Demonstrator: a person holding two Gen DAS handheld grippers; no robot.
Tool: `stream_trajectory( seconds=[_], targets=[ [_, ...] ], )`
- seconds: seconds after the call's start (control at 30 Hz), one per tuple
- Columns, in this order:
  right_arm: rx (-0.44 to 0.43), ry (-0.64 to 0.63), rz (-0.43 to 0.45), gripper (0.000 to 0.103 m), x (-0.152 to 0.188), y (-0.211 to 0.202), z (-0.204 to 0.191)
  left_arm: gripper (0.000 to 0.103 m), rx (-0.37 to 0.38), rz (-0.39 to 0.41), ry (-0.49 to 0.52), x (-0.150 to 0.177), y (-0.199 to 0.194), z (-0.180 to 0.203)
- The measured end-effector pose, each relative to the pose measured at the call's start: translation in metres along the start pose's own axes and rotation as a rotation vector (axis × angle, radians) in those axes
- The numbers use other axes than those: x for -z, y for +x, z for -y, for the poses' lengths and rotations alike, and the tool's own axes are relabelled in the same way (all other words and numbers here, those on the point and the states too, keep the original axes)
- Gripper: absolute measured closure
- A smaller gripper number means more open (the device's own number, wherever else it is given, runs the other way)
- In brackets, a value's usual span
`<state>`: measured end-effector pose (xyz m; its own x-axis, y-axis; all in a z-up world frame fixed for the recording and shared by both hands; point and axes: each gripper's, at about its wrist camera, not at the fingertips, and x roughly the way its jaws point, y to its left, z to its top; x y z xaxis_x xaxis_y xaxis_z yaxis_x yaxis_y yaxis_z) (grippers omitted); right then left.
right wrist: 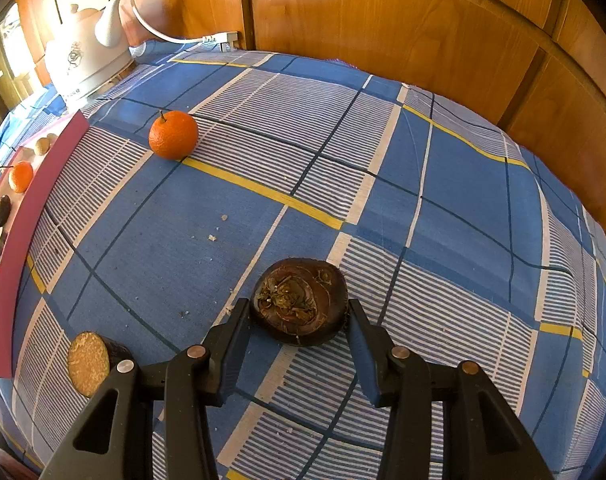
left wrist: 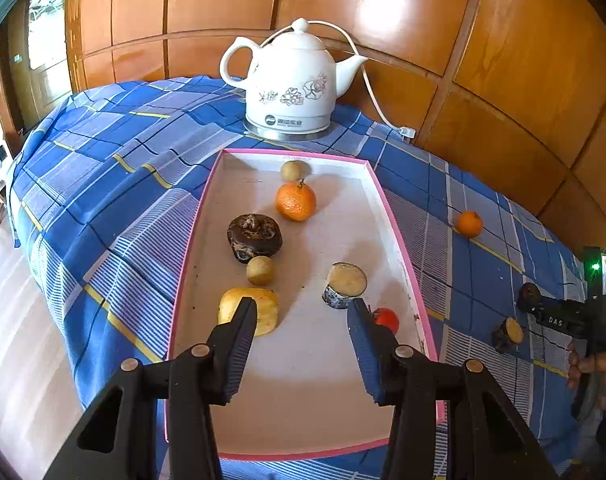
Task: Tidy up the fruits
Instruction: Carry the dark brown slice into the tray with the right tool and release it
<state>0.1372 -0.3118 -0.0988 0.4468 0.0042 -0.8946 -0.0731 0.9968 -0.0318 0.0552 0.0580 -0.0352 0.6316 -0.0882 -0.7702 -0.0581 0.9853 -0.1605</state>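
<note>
A pink-rimmed white tray (left wrist: 391,216) holds an orange (left wrist: 295,201), a dark brown fruit (left wrist: 255,236), two small tan round fruits (left wrist: 260,270), a yellow piece (left wrist: 263,300), a cut stub (left wrist: 345,285) and a small red fruit (left wrist: 387,319). My left gripper (left wrist: 303,316) is open and empty above the tray's near half. My right gripper (right wrist: 299,320) has its fingers on both sides of a dark brown fruit (right wrist: 301,300) on the cloth. A loose orange (right wrist: 173,135) and a cut stub (right wrist: 89,362) lie on the cloth; the tray's edge (right wrist: 19,248) is at the left.
A white electric kettle (left wrist: 293,80) with its cord stands behind the tray. The blue checked cloth (right wrist: 423,240) covers the table. Wooden panels (left wrist: 503,60) close the back and right. The table edge drops to the floor (left wrist: 15,320) at the left.
</note>
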Motion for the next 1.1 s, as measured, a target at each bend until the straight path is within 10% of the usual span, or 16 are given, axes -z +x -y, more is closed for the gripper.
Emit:
stream_trajectory(
  seconds=[0.4,1.1],
  targets=[
    [-0.106,-0.022,0.063,0.056,-0.016,-0.041,-0.035,0.055,0.002,0.014,-0.037,0.004,-0.006,-0.016],
    [-0.364,-0.293,0.097,0.056,-0.062,-0.051,-0.249,0.055,-0.037,0.056,-0.099,0.007,-0.018,-0.053]
  ],
)
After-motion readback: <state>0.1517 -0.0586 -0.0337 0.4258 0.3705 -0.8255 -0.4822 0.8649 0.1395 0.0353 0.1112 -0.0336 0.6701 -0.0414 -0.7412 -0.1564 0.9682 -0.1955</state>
